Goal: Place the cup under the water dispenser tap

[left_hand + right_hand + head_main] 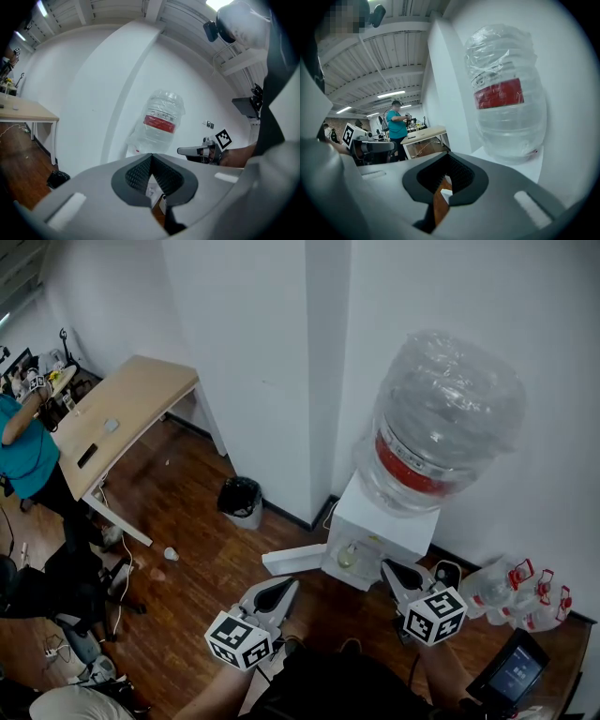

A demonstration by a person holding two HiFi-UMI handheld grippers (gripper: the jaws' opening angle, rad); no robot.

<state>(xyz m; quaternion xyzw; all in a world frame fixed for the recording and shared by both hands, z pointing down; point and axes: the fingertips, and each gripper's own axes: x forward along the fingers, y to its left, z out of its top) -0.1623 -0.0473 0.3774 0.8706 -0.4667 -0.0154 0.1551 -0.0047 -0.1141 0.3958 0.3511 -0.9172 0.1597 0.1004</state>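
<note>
A white water dispenser (384, 521) stands against the wall with a big clear bottle (441, 409) with a red label on top. A small clear cup (347, 557) sits in the dispenser's tap recess. My left gripper (281, 585) hangs to the left of the recess and my right gripper (392, 568) just to its right; both are shut, hold nothing, and are clear of the cup. The left gripper view shows the closed jaw tips of my left gripper (151, 155) below the bottle (161, 123), and my right gripper (199, 151) alongside. In the right gripper view my right gripper (449, 155) is shut beside the bottle (506, 98).
A black waste bin (241, 498) stands by the wall corner, and a white panel (292, 559) lies on the wooden floor by the dispenser. Spray bottles (525, 592) and a small screen (513, 673) are at the right. A desk (122, 413) and a person in a teal shirt (23, 451) are at the far left.
</note>
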